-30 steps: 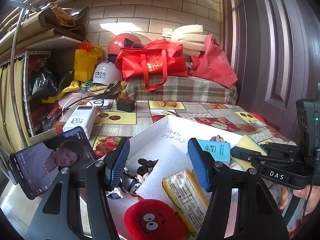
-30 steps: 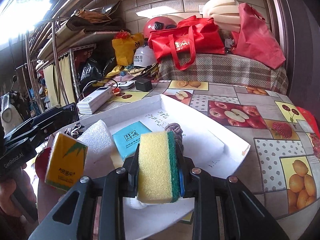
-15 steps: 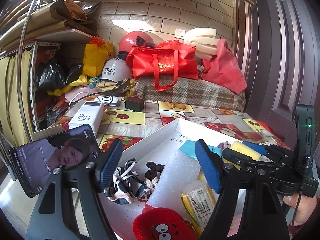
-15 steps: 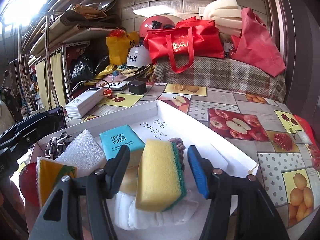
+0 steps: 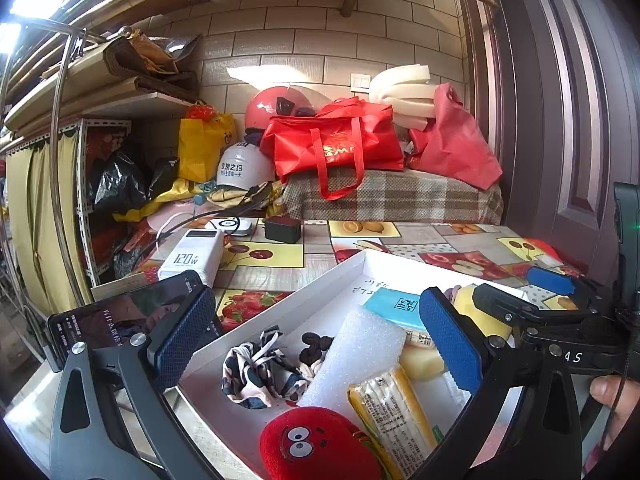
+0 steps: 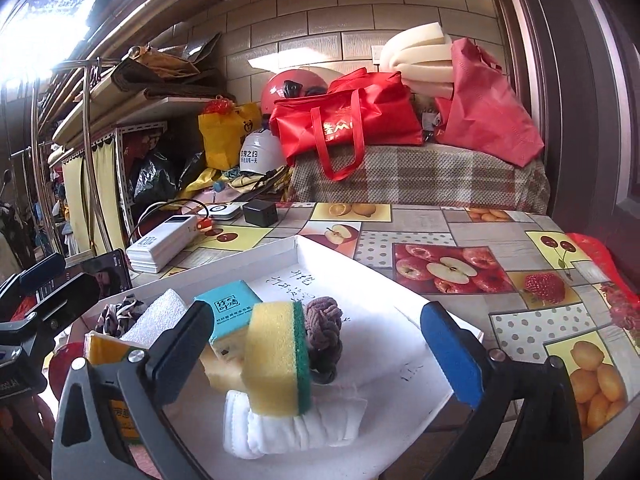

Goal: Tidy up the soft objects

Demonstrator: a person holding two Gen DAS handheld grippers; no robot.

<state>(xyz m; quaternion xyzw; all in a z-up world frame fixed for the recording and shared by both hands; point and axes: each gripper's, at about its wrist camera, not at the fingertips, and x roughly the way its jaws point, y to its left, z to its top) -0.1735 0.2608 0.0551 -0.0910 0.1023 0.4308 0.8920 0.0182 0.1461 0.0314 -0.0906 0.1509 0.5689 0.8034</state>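
Observation:
A white tray [image 6: 400,292] holds the soft things. A yellow-and-green sponge [image 6: 276,356] stands on a folded white towel [image 6: 296,428], against a brown knotted scrunchie [image 6: 324,320]. My right gripper [image 6: 318,344] is opening wide around the sponge, and neither pad touches it. My left gripper [image 5: 316,332] is also opening, with nothing gripped. It hangs over a patterned scrunchie [image 5: 260,372], a white foam block [image 5: 356,356], a yellow tissue pack [image 5: 392,412] and a red plush [image 5: 316,444]. A teal tissue pack [image 5: 396,304] lies further in.
A phone [image 5: 120,320], a white power bank [image 5: 192,256] and a black charger [image 5: 282,229] sit on the fruit-print tablecloth [image 6: 520,280] left of and behind the tray. Red bags [image 5: 336,144] and helmets crowd the back. A door stands at the right.
The right jaws let go of the sponge and spread wide; it now stands free on the towel. The left jaws widened too. Both views tipped slightly upward.

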